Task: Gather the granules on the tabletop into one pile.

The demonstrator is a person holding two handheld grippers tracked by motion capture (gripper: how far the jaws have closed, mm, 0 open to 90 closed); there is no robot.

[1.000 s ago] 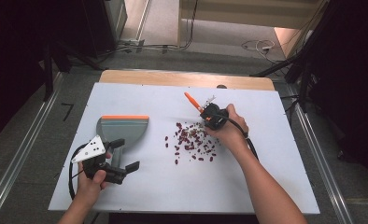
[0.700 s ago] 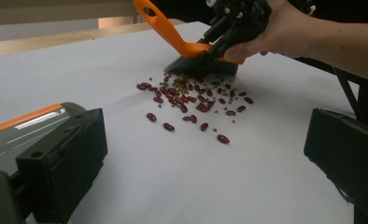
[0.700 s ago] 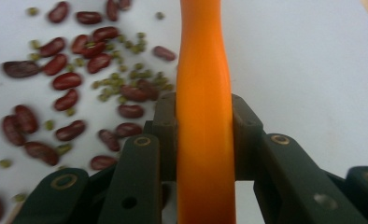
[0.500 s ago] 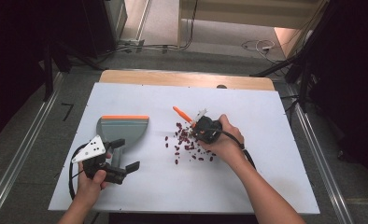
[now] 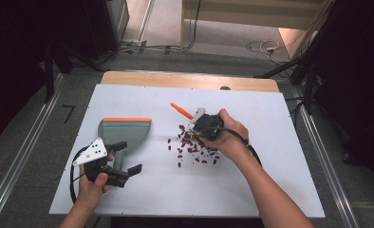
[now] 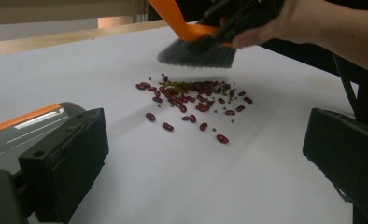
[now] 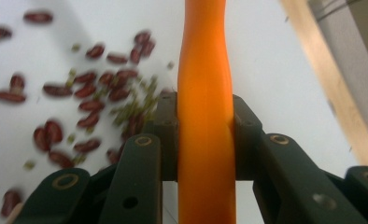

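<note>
Fingers first, left to right. Left gripper (image 5: 128, 170): fingers (image 6: 65, 163) wide apart, nothing between, resting near the table's (image 5: 270, 190) front left corner, just beside the dustpan's handle. Dustpan (image 5: 123, 133) flat on the table, orange lip turned away from the person, well apart from the spill. Beans (image 5: 192, 145) next: dark red ones mixed with small green ones, scattered mid-table, loosely bunched with a few strays toward the dustpan (image 6: 166, 126). Right gripper (image 5: 201, 124): fingers (image 7: 166, 135) clamped on the orange handle (image 7: 204, 116) of the brush (image 6: 198, 51), bristles lifted just above the far edge of the pile, not touching.

Judged progress: early. Brush picked up and in hand; pile only roughly gathered. Left to do, most likely: sweep strays together, take up the dustpan, set its lip against the pile, push the beans in.
</note>
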